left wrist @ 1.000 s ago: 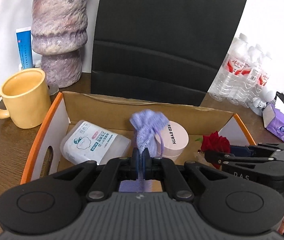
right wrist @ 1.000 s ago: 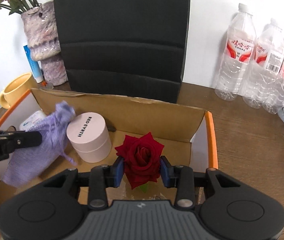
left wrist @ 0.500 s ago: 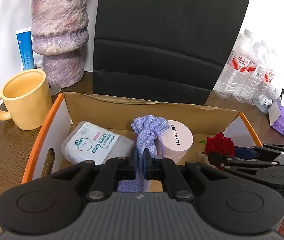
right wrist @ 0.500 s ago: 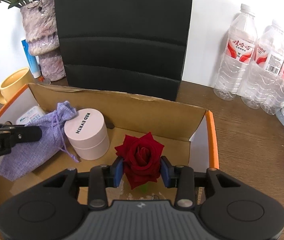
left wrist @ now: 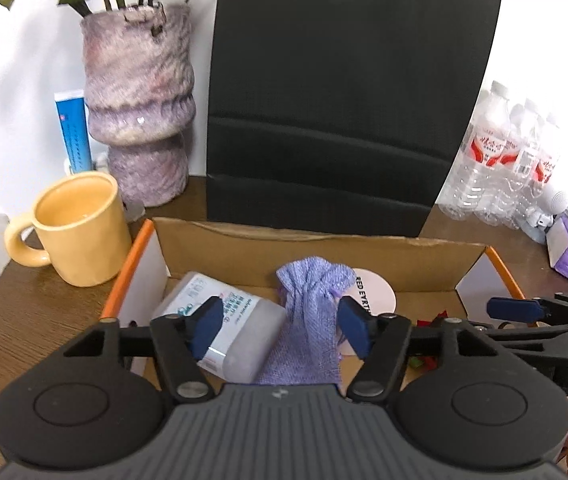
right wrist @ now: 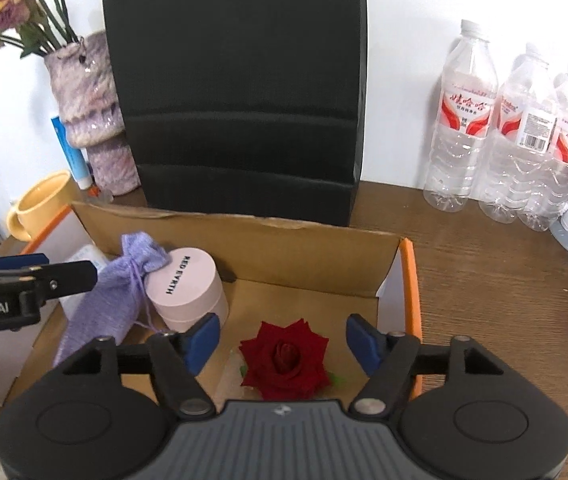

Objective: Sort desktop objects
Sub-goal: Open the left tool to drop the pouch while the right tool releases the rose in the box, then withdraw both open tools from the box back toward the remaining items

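Both tools stand wide, holding nothing: the left tool around the lilac woven drawstring pouch, the right tool around the red rose bloom. Both things lie inside the brown cardboard box. A careless pull upward can catch the pouch's thin cord or crush petals; farther, the round pink tin can be knocked.
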Motion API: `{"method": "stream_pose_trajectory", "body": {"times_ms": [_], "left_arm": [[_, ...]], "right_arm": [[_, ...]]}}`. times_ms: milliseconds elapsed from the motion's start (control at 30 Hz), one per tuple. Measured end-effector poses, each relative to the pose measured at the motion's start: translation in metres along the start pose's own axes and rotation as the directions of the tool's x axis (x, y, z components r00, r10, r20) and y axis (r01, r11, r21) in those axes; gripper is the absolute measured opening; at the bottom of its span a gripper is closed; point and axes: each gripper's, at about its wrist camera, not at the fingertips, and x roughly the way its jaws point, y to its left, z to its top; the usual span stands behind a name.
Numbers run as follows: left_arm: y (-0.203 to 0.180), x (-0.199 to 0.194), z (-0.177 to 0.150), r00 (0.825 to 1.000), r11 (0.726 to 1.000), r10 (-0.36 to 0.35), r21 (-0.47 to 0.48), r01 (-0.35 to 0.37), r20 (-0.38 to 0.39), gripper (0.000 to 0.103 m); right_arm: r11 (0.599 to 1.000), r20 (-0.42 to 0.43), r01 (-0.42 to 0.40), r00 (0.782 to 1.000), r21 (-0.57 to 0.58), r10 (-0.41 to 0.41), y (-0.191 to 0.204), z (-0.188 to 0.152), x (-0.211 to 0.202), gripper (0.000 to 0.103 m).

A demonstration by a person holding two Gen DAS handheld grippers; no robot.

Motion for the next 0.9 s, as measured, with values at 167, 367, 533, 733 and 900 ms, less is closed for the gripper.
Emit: {"method": "stream_pose_trajectory", "body": {"times_ms": [167,367,533,733,900], "left_arm": [[0.000,-0.019,0.003,0.998,1.000,0.002,-0.001,-0.002,0.056,0.090],[-0.002,-0.048,0.004,0.994,1.000,0.020,-0.008,-0.020,0.109,0.103],[-0.002,-0.072,-0.002,0.992,1.000,0.020,-0.005,-0.019,0.122,0.103],[-0.001,-0.099,-0.016,0.991,1.000,0.015,0.000,-0.015,0.134,0.103],[0.000,-0.121,-0.027,0.990,1.000,0.013,0.005,-0.014,0.142,0.103]], "right_arm": [[1.000,0.022,-0.002,1.000,-0.003,0.002,0.003,-0.003,-0.015,0.082],[1.000,0.049,-0.011,0.999,-0.006,0.011,0.007,-0.008,-0.039,0.095],[1.000,0.067,-0.004,0.998,-0.023,0.005,0.016,-0.016,-0.064,0.103],[1.000,0.088,0.005,0.996,-0.022,-0.003,0.023,-0.028,-0.095,0.103],[0.999,0.103,0.016,0.995,-0.028,-0.013,0.029,-0.044,-0.118,0.103]]}}
